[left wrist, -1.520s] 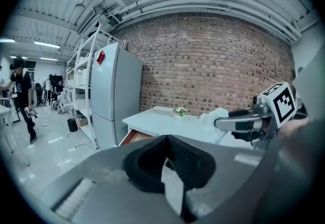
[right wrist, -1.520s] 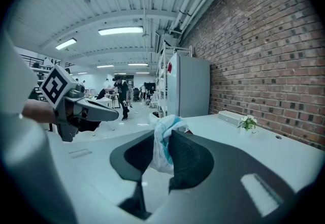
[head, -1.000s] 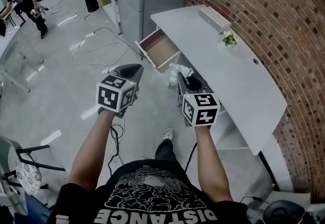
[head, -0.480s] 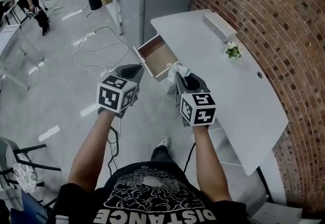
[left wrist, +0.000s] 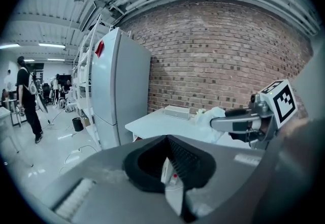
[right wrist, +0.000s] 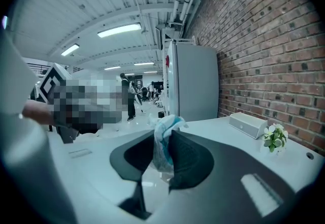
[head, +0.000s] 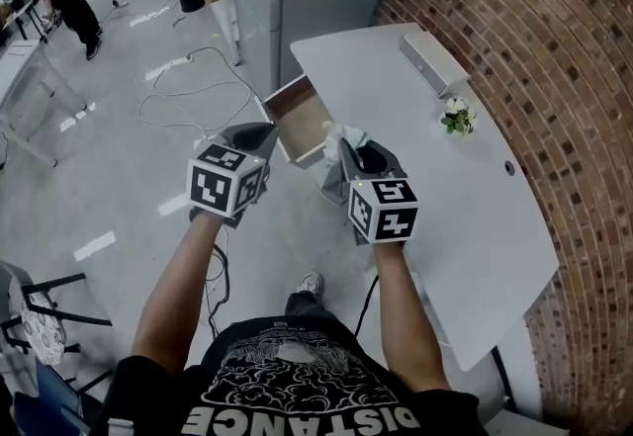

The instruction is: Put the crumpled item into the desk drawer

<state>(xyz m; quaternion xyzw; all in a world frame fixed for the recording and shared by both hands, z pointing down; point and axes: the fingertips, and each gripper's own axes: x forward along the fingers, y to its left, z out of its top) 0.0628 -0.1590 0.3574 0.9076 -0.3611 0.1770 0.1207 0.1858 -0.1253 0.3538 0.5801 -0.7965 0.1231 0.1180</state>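
Nearest, both forearms reached forward side by side. Over the last second they had barely shifted against each other. What had changed was the ground under them, as the person had stepped in toward the desk. The left tool was clenched on nothing, its jaws meeting at the tips in its own view. It hung over the floor just left of the drawer. The right tool stayed clamped on the wad, a pale crumpled lump pinched between the two pads with its top sticking up past them. A second before, the wad had hung over the floor, clear of the drawer's front right corner. Now, in the head view, it sat right at the drawer's near edge by that corner. That steep angle did not show whether it was already above the opening or still just short of it. The drawer stood pulled out from the desk, its brown bottom bare. Farther back, the box and the small flowers sat on the desk as before, well apart from both tools. By my reading the carry was nearly over. The wad was still held in the air, not yet in the drawer. What remained looked like a short reach forward over the opening, then a release.
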